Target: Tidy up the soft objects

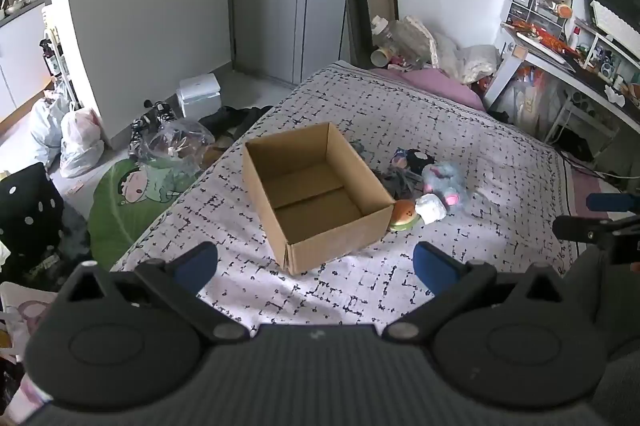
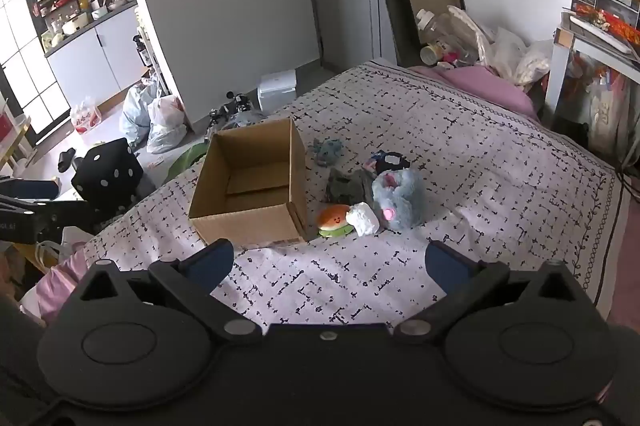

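Right wrist view shows the right claw [image 2: 328,262] and the left claw [image 1: 316,266] both wide and holding nothing above the bed [image 2: 480,154], because the soft toys [image 2: 372,198] lie in a heap just beside the open, empty box [image 2: 248,182], probably waiting to go in.

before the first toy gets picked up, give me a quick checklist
1. Cardboard box open and empty: ok.
2. Left hand-held gripper open, nothing held: ok.
3. Right hand-held gripper open, nothing held: ok.
4. Burger plush lies beside the box, unobstructed from above: ok.
5. White soft toy touches the burger plush and the blue plush; clean single grasp: cannot tell.
6. All toys outside the box: ok, none sorted yet.
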